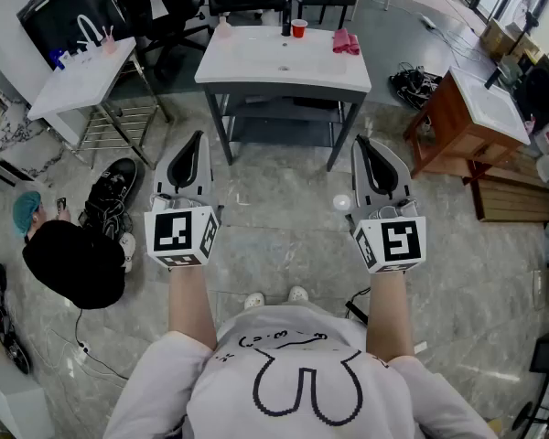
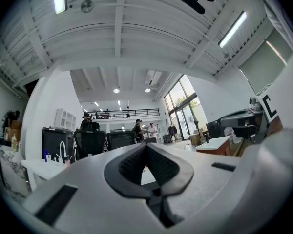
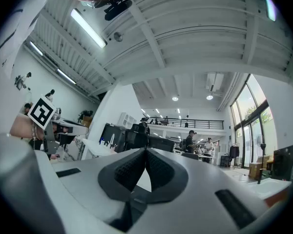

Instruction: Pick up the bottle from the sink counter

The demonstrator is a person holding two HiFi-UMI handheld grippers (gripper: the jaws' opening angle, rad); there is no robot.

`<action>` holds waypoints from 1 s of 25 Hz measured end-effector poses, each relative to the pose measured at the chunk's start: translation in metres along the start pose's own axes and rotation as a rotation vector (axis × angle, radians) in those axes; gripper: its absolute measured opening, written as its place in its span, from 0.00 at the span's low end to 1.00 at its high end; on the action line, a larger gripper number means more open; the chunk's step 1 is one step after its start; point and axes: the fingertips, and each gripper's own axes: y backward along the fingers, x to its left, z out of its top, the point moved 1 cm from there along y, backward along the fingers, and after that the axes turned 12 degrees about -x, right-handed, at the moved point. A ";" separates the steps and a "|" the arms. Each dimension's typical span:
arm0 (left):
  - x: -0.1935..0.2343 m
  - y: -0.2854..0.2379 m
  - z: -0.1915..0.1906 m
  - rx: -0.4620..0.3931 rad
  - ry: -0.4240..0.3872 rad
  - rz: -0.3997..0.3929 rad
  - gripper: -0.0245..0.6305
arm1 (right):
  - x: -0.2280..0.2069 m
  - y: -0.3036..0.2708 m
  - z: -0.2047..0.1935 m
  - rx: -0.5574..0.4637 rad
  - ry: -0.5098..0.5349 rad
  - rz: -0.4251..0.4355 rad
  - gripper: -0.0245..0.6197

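A small pale bottle [image 1: 223, 27] stands upright at the back left corner of the white sink counter [image 1: 256, 67], far ahead of me. On the same counter are a dark faucet [image 1: 286, 21], a red cup [image 1: 298, 28] and a pink cloth [image 1: 346, 41]. My left gripper [image 1: 198, 137] hangs over the floor in front of the counter, shut and empty. My right gripper [image 1: 360, 141] is level with it on the right, also shut with nothing in it. Both gripper views look out across the room, with the left gripper's [image 2: 146, 145] and the right gripper's [image 3: 146, 150] tips meeting.
A white side table [image 1: 78, 80] with a faucet and small bottles stands at the left. A wooden sink cabinet [image 1: 467, 126] is at the right. Black shoes [image 1: 110, 204] and a crouching person [image 1: 69, 259] are on the floor at my left. Office chairs stand behind the counter.
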 end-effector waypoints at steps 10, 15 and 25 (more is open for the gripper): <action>-0.041 -0.025 -0.005 0.005 -0.047 0.017 0.05 | -0.050 0.007 -0.024 0.002 -0.023 0.009 0.08; -0.044 -0.035 -0.010 0.005 -0.052 0.040 0.05 | -0.055 -0.001 -0.026 -0.040 -0.027 0.028 0.08; 0.000 -0.080 -0.040 0.013 -0.049 0.058 0.05 | -0.058 -0.064 -0.056 -0.040 -0.031 0.033 0.09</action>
